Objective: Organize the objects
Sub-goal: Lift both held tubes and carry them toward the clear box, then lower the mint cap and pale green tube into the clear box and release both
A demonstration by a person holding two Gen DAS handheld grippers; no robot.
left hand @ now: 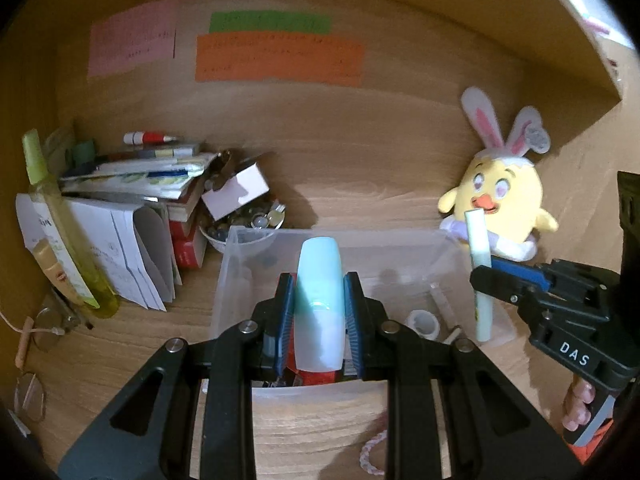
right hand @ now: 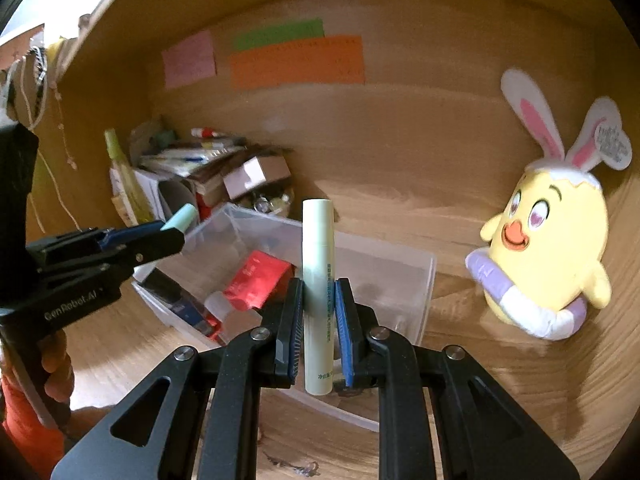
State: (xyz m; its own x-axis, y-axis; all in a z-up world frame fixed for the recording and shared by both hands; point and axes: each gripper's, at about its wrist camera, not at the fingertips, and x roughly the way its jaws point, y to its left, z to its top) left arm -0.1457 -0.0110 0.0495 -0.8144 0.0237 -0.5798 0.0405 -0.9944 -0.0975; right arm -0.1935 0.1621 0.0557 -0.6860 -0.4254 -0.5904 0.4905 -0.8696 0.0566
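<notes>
Over the clear plastic bin (left hand: 448, 248) on the wooden desk, the left gripper (left hand: 319, 312) is clamped tight around a mint-green bottle (left hand: 320, 280), holding it above the bin's near side. Just to the right, the right gripper (right hand: 318, 320) has its pads squeezed on a pale green tube (right hand: 317, 248), standing upright over the bin with the yellow chick plush (right hand: 548, 248) off to the side.

Two black hand-held grippers, blue-padded, held in bare hands

The left hand-held gripper (left hand: 319, 312) and right hand-held gripper (right hand: 319, 324) have black linkage arms, silver pivot screws and ribbed blue pads; white lettering reads "GenRobot.AI" and "DAS"; orange sleeves show at the wrists.
</notes>
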